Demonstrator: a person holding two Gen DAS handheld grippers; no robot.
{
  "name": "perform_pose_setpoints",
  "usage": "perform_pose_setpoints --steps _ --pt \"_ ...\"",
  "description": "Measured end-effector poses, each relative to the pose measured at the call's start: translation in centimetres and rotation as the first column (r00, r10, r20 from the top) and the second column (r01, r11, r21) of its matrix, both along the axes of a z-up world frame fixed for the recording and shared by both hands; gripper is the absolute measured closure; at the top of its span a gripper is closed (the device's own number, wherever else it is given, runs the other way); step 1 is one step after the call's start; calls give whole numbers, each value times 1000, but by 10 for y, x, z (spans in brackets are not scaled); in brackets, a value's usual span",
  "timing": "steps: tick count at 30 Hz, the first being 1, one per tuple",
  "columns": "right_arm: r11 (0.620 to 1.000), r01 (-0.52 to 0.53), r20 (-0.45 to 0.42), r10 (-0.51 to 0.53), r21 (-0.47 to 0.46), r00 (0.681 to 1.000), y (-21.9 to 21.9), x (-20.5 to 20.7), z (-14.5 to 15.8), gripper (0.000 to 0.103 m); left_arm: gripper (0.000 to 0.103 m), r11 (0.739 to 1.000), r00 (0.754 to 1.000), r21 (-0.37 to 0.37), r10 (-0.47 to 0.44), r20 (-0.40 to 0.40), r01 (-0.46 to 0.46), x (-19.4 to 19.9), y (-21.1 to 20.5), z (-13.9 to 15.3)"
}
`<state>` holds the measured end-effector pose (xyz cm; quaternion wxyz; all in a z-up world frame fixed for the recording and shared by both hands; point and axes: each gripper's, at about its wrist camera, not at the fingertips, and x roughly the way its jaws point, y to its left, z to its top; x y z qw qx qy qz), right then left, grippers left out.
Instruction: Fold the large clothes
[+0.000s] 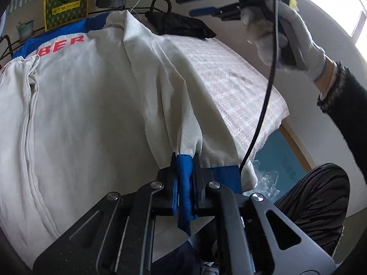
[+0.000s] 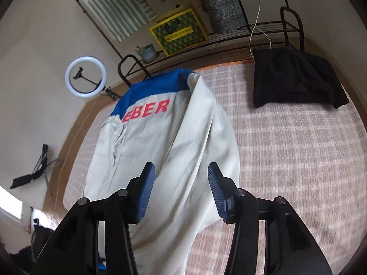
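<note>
- a large off-white jacket (image 2: 160, 142) lies back-up on a bed whose cover (image 2: 286, 160) is woven in pale pink and white checks; the jacket takes up the left part of the bed and its lower end hangs toward the near edge.
- a blue yoke (image 2: 158, 84) runs across the jacket's shoulders, and below it red block letters (image 2: 146, 111) read "eber" in the right wrist view; the left wrist view shows only "ber" (image 1: 66, 43), the rest hidden by a fold.
- the left gripper (image 1: 183, 178) is pressed together on the jacket's blue ribbed cuff (image 1: 183, 183), with the sleeve's white cloth rising from the jaws.
- the right gripper (image 2: 181, 192) hovers above the jacket's lower half, jaws spread, with nothing between the blue pads (image 2: 146, 197).
- in the left wrist view a white-gloved hand (image 1: 289, 41) holds that right gripper in the air over the bed.
- a folded black garment (image 2: 296, 78) lies at the far right of the bed, well apart from the jacket.
- a yellow-framed green box (image 2: 179, 31) on the rack behind bears a yellow label, too small to read.
- a ring light (image 2: 86, 76) stands to the left.
</note>
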<state>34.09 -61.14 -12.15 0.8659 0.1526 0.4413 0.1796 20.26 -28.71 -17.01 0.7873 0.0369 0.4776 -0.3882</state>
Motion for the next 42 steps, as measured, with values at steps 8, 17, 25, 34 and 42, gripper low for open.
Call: perform_pose_setpoints --steps 8,17,25,34,42 --pt "998 68 -89 -69 -18 994 4 88 -44 58 99 995 998 -94 27 -65 -33 10 29 2" --pt "993 117 -193 -111 19 975 16 124 -76 88 99 984 993 -175 0 -116 -21 15 34 7" --pt "993 112 -14 -112 29 994 37 125 -7 102 99 972 987 -228 17 -157 -53 15 44 5" --pt "995 87 -10 -86 39 996 44 161 -4 98 99 970 970 -204 80 -230 -129 26 59 -12" --pt "988 156 -160 -152 13 975 39 205 -31 98 99 973 963 -204 47 -264 -104 26 47 -21"
